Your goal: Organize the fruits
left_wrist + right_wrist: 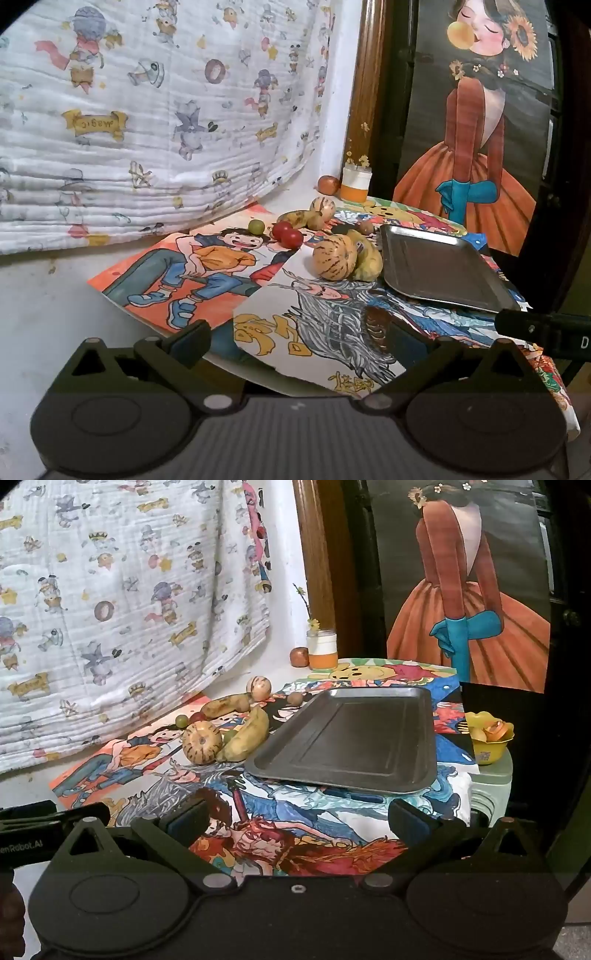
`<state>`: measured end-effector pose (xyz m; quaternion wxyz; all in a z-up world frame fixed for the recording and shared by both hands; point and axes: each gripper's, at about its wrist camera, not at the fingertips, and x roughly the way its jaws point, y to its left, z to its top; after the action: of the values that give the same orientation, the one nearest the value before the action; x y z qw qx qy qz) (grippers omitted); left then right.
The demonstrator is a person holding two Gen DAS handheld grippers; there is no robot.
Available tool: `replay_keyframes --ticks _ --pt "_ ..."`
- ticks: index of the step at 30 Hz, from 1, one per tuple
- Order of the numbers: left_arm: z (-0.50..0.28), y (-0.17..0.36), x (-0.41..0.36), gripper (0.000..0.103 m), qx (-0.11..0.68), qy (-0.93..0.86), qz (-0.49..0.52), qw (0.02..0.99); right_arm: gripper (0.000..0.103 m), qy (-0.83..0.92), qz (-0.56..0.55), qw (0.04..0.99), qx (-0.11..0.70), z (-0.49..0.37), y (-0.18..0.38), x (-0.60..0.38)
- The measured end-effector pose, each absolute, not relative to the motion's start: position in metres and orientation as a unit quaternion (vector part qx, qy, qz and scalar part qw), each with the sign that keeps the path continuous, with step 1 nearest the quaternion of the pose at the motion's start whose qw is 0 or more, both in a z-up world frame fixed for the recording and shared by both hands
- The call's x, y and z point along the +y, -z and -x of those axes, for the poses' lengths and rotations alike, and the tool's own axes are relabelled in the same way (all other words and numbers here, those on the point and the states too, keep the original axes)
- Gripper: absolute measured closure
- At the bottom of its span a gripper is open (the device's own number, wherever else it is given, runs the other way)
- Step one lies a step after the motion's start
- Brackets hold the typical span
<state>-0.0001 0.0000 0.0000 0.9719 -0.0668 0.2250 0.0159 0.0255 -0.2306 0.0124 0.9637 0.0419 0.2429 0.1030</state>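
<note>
The rectangular grey metal tray (347, 738) lies on the table covered with colourful cartoon drawings (295, 834), and it holds nothing. All the fruits are to the left of this tray. Closest to its left edge is a yellow banana with dark spots (247, 736), and touching this banana on the far side from the tray is a round pale melon with dark stripes (202, 743). Behind these two, further from the tray, a second spotted banana (295, 218) lies beside a smaller striped melon (322, 206). Two red round tomatoes (287, 234) sit touching each other left of the tray, and a small green grape-like fruit (256, 226) is just beyond them. A small brown round fruit (294, 698) rests near the tray's far left corner. At the wall behind the tray stand a white and orange jar (322, 651) and a reddish apple (299, 656). The left gripper (295, 339) hovers in front of the tray with its fingers wide apart and nothing between them. The right gripper (297, 819) is also spread wide and holds nothing.
</note>
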Motion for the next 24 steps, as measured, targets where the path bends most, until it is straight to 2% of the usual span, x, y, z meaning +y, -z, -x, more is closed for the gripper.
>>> replay_keyframes --ticks 24 --pt "-0.0009 -0.0017 0.0004 0.0 0.233 -0.034 0.052 0.97 0.0 -0.102 -0.043 0.963 0.244 -0.0261 -0.0097 -0.2314"
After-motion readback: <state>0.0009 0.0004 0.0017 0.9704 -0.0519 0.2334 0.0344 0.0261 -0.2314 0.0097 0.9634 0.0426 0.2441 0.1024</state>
